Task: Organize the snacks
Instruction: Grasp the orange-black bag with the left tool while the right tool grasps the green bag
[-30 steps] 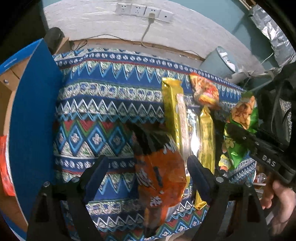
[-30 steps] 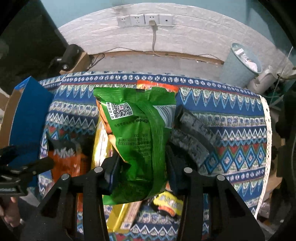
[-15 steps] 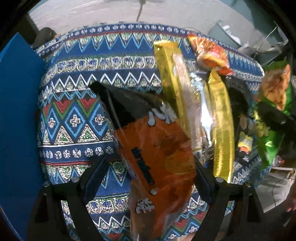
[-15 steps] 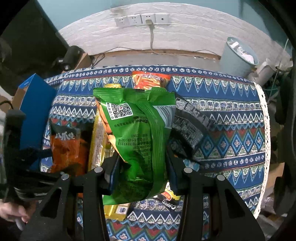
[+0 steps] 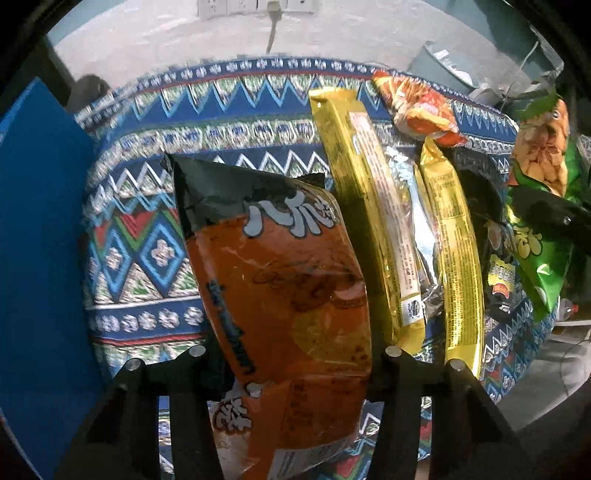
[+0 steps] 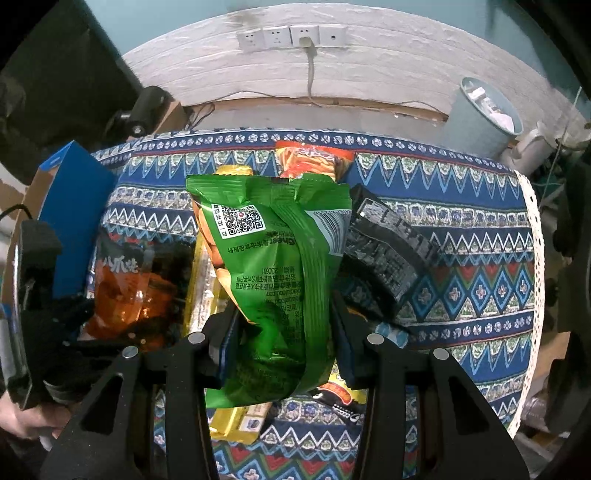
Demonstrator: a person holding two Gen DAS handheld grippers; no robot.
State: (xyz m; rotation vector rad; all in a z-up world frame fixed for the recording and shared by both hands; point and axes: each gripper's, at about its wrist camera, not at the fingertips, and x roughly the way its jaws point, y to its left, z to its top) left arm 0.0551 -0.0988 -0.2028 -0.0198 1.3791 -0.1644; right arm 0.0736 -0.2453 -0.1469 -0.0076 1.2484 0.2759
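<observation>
My left gripper [image 5: 291,363] is shut on an orange and black snack bag [image 5: 280,280] and holds it above the patterned tablecloth [image 5: 147,206]. The bag also shows in the right wrist view [image 6: 125,291]. My right gripper [image 6: 280,339] is shut on a green snack bag [image 6: 273,266], held above the table; it also shows in the left wrist view [image 5: 539,221]. Two long gold packs [image 5: 369,206] lie side by side on the cloth. An orange-red bag [image 5: 417,107] lies at the far side. A black pack [image 6: 388,247] lies right of the green bag.
A blue box [image 5: 37,240] stands at the table's left edge, also visible in the right wrist view [image 6: 74,206]. A grey bin [image 6: 484,110] stands beyond the table at the right. A white wall with sockets [image 6: 291,35] is behind. The table's right edge has lace trim [image 6: 535,236].
My left gripper closed on the orange bag and lifted it off the cloth. My right gripper kept holding the green bag, with little movement.
</observation>
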